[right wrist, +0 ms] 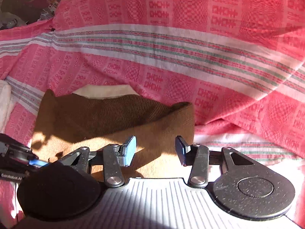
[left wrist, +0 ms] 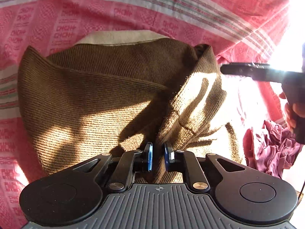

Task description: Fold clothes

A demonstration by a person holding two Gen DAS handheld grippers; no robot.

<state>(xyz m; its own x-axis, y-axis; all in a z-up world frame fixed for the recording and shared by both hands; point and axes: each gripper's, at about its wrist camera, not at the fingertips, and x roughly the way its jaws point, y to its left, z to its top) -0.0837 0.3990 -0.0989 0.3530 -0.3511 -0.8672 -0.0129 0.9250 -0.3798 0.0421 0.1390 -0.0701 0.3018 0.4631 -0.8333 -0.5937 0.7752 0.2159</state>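
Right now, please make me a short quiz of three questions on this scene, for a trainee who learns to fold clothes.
1. True or false: the left gripper is shut on a bunched fold of the brown knitted garment.
2. Which colour is the crumpled garment that lies apart from the brown one, in the left wrist view? A) maroon B) blue C) yellow
3. Fill in: the right gripper is ____ above the brown garment and holds nothing.

Key:
1. True; the blue pads pinch the knit between them.
2. A.
3. Open; its fingers stand apart. All lies on the pink patterned cloth.
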